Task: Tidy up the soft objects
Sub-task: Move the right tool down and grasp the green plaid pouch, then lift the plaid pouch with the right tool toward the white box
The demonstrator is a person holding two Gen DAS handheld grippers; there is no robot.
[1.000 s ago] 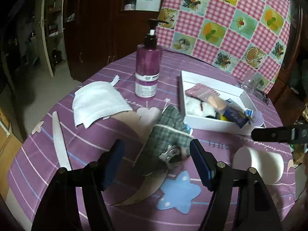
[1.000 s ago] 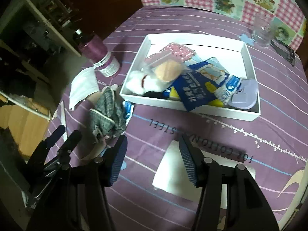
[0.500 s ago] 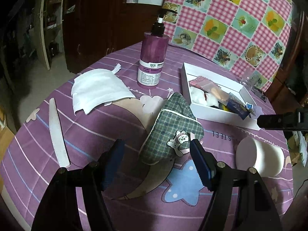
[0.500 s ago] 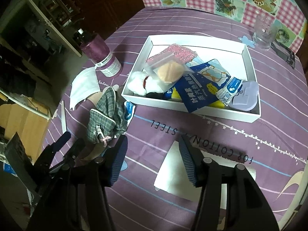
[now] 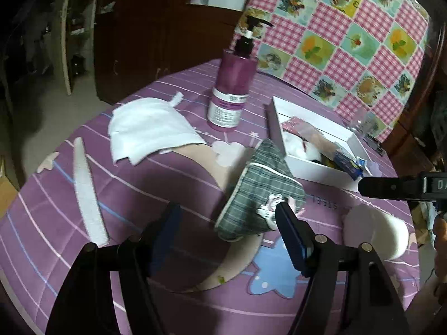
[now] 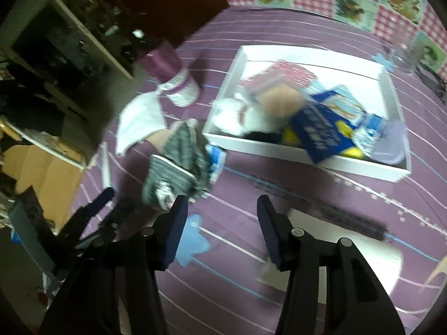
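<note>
The plaid pouch (image 5: pixel 259 192) lay lengthwise toward the white box (image 5: pixel 315 167); left gripper (image 5: pixel 226 231) gaped empty, right gripper (image 6: pixel 220 229) was closing on nothing.

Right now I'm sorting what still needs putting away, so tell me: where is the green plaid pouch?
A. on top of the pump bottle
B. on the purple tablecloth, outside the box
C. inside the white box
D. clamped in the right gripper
B: the green plaid pouch lies on the purple tablecloth just in front of the white box, with the left gripper open beside it.
</note>
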